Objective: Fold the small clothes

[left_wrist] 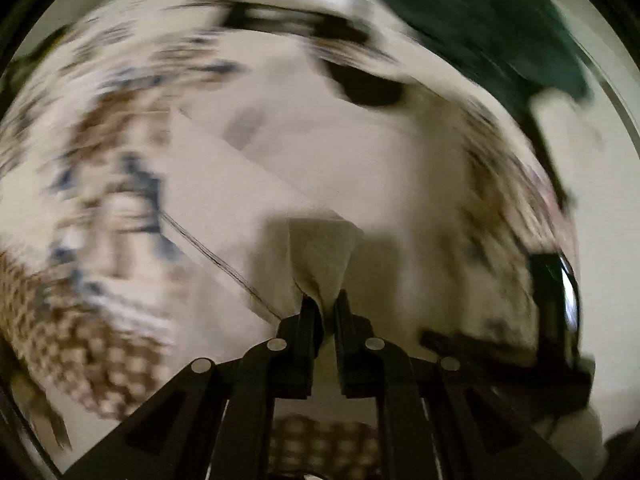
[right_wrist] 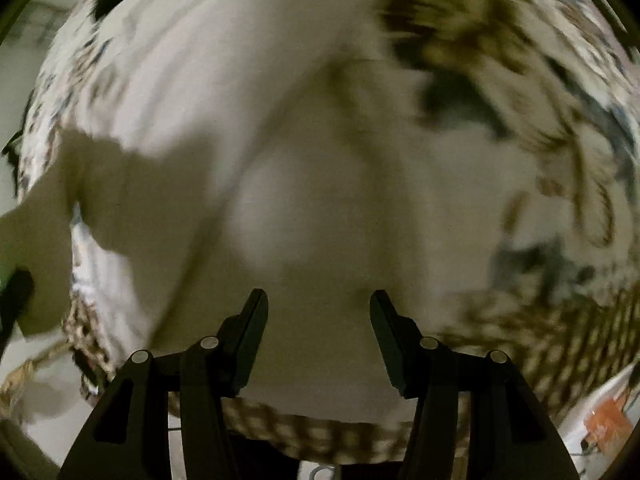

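Both views are blurred by motion. A white cloth garment (left_wrist: 320, 152) lies spread over a patterned brown, white and blue cover (left_wrist: 100, 208). My left gripper (left_wrist: 326, 304) is shut on a bunched edge of the white garment (left_wrist: 320, 252). In the right wrist view the same white garment (right_wrist: 280, 140) fills the middle. My right gripper (right_wrist: 319, 308) is open just above it, with nothing between its fingers.
A dark green cloth (left_wrist: 492, 20) lies at the upper right of the left view. The other gripper's black body (left_wrist: 556, 312) shows at the right edge. A woven checkered border (right_wrist: 560, 352) runs along the cover's near edge. Pale floor (right_wrist: 24, 80) is at left.
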{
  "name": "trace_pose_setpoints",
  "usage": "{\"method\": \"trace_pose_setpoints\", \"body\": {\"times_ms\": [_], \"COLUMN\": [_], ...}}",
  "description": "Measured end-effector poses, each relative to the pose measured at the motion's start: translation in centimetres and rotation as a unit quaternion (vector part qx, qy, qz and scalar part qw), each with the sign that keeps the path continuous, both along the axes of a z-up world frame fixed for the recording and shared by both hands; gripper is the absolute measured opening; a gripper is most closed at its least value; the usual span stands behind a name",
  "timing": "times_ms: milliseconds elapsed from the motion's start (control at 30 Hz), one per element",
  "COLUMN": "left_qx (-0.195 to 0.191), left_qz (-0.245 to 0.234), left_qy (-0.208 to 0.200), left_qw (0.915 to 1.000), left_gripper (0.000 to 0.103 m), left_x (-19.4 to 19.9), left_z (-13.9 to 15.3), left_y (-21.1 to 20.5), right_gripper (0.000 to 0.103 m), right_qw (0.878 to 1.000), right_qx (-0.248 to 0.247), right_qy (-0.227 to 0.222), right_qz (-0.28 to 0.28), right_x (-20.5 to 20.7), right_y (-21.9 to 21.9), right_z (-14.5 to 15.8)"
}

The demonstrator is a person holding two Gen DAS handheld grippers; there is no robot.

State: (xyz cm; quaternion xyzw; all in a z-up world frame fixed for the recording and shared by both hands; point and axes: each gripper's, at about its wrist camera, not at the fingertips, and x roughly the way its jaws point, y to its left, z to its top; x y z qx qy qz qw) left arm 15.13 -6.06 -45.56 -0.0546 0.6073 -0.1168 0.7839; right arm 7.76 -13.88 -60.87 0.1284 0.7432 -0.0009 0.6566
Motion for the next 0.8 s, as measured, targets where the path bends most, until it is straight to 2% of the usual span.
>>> {"method": "trace_pose_setpoints", "body": {"times_ms": [67, 200, 300, 367, 433, 500, 567, 600, 667, 800], "left_qx": [-0.012, -0.009, 0.005, 0.013, 0.014, 0.015, 0.017, 0.016, 0.018, 0.024], "left_qz": [-0.048, -0.114, -0.14, -0.142, -0.126, -0.104, -0.087, -0.07, -0.037, 0.034], "left_qy": [0.008, 0.017, 0.034, 0.053, 0.072, 0.099, 0.106, 0.104, 0.105, 0.099], "left_qw": [0.9988, 0.9933, 0.9895, 0.9884, 0.9894, 0.9896, 0.9905, 0.992, 0.9937, 0.9942], "left_gripper": [0.006, 0.006, 0.007, 0.009, 0.009, 0.019, 0.042, 0.047, 0.07, 0.071], "left_x": [-1.3, -3.1, -4.0, -4.1, -3.3, -2.2, -1.2, -0.7, 0.4, 1.5], "left_z": [-0.3, -1.8, -3.3, -4.4, -5.3, -5.8, -6.0, -5.8, -5.2, -3.7], "left_y": [-3.8, -8.0, -9.4, -9.6, -9.1, -7.6, -6.2, -5.1, -2.6, 4.1], "right_gripper": [0.055, 0.055, 0.055, 0.055, 0.055, 0.055, 0.055, 0.055, 0.055, 0.055], "right_qw": [1.0, 0.999, 0.998, 0.997, 0.997, 0.995, 0.993, 0.991, 0.986, 0.978], "right_qx": [-0.01, -0.03, -0.034, -0.031, -0.023, -0.004, 0.027, 0.05, 0.099, 0.155], "right_qy": [0.002, 0.006, 0.014, 0.016, 0.012, 0.001, -0.013, -0.021, -0.036, -0.032], "right_qz": [-0.014, -0.036, -0.053, -0.063, -0.078, -0.096, -0.114, -0.122, -0.131, -0.135], "right_x": [-0.6, -2.2, -3.5, -3.9, -4.3, -4.6, -4.3, -4.1, -3.6, -2.9], "right_y": [-1.9, -5.8, -8.1, -9.0, -10.1, -11.7, -13.1, -13.4, -13.4, -11.2], "right_z": [0.0, 0.0, -0.2, -0.2, 0.2, 0.8, 1.8, 2.2, 2.9, 2.8]}}
